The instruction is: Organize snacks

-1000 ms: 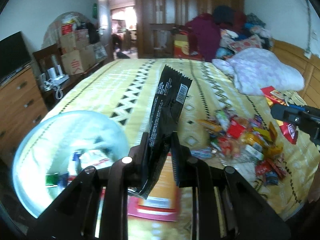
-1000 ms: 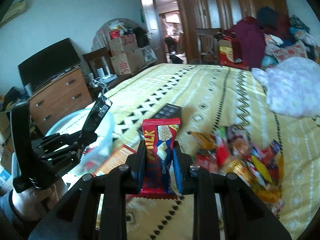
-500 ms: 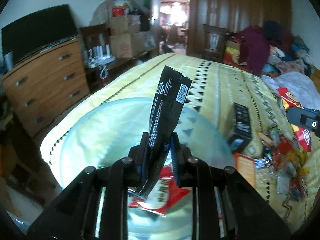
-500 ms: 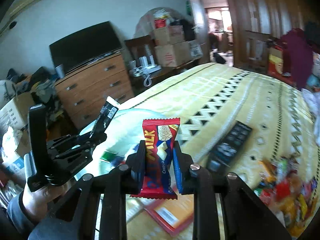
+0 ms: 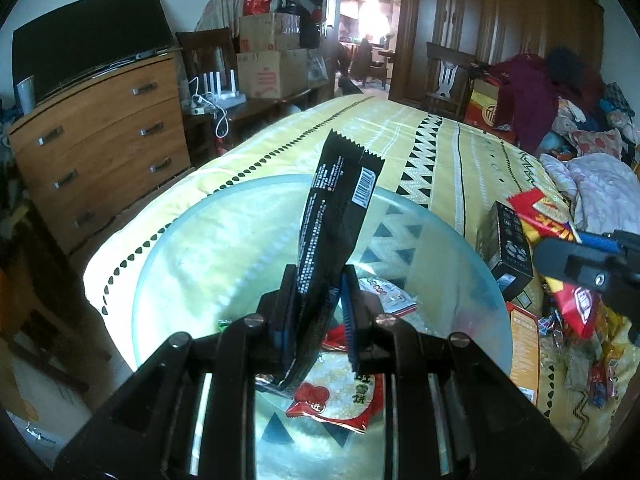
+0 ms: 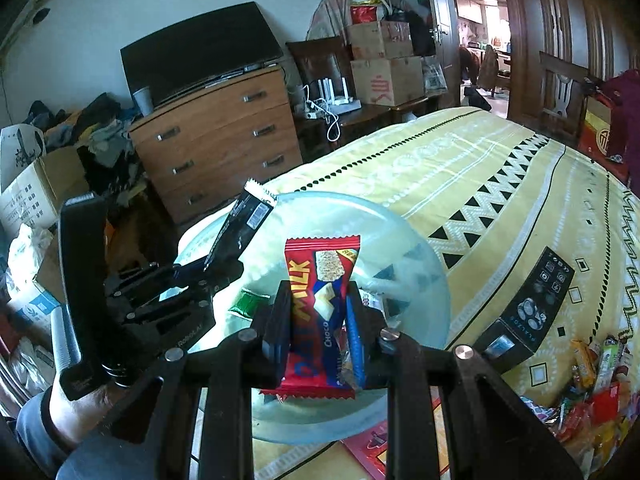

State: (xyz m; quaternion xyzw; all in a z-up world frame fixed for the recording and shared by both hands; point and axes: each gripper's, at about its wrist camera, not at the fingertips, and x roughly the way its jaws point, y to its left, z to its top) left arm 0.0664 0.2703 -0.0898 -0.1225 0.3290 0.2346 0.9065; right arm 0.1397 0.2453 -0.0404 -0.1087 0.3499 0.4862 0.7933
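My left gripper (image 5: 318, 316) is shut on a black snack wrapper (image 5: 334, 220), held upright over a translucent pale-blue bowl (image 5: 168, 264). The bowl holds a red-and-white snack packet (image 5: 340, 400) and a few other small packets. My right gripper (image 6: 316, 320) is shut on a red-and-blue "Milk Choco" bar (image 6: 320, 304), held over the same bowl (image 6: 400, 240). The left gripper and its black wrapper (image 6: 240, 232) show at the left of the right wrist view. The right gripper (image 5: 580, 264) shows at the right edge of the left wrist view.
The bowl sits at the corner of a yellow patterned bedspread (image 6: 480, 168). A black box (image 6: 532, 312) lies right of the bowl. A heap of loose snacks (image 6: 592, 392) lies further right. A wooden dresser (image 6: 216, 140) with a TV stands beyond the bed.
Both grippers have swung left from the snack heap to above the bowl, each still holding its snack.
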